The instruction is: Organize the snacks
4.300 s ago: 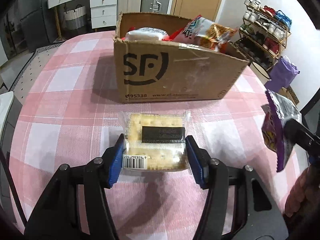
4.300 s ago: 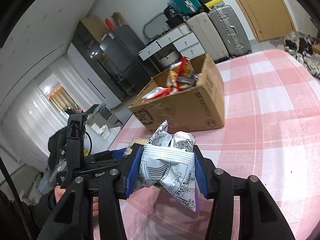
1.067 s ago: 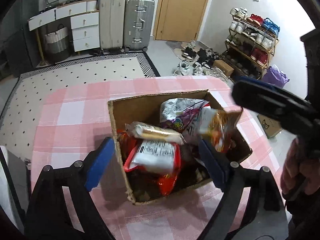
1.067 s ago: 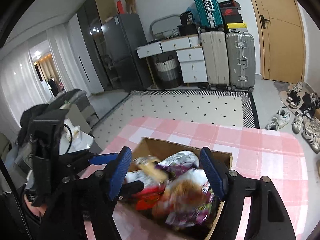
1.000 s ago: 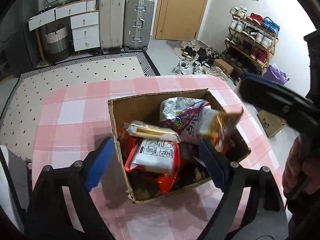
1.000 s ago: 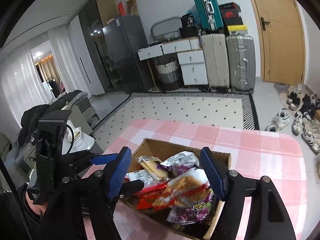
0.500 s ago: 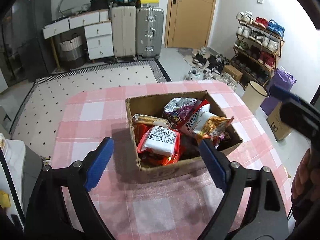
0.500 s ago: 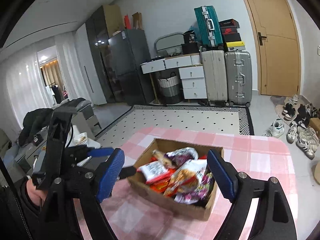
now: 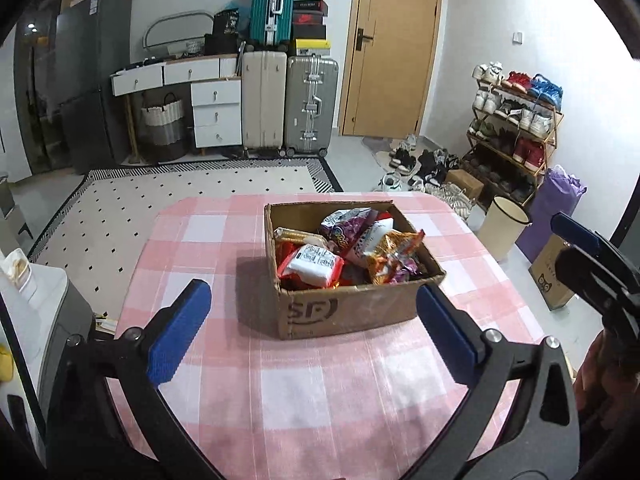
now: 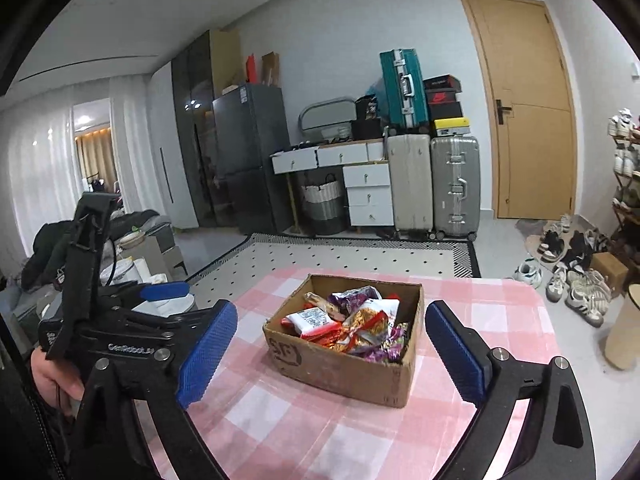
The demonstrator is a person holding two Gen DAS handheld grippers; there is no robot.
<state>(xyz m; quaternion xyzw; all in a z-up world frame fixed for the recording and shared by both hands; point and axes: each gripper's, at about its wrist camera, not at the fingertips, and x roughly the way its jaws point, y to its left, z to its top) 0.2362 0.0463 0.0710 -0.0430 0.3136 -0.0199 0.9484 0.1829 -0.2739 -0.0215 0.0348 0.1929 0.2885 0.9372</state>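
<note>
A brown cardboard box (image 9: 352, 312) printed SF stands on the pink checked tablecloth (image 9: 320, 392). It holds several snack packets: a white and red one (image 9: 314, 262), a purple one (image 9: 346, 230), an orange one (image 9: 394, 254). In the right wrist view the same box (image 10: 340, 364) sits between the blue pads. My left gripper (image 9: 316, 328) hangs well back from the box, its jaws still opening and nothing between them. My right gripper (image 10: 328, 352) is also drawn back, jaws opening, nothing held. Each gripper shows at the other view's edge.
The round table's edge (image 9: 132, 280) falls off at the left. Beyond it lie a dotted rug (image 9: 160, 188), suitcases (image 9: 288, 100), white drawers (image 9: 216, 112), a door and a shoe rack (image 9: 516, 128). A pale bin (image 9: 502, 226) stands right of the table.
Both grippers have pulled back and up from over the box, and their jaws have spread wider. The box now looks smaller and farther away, with all packets lying inside it.
</note>
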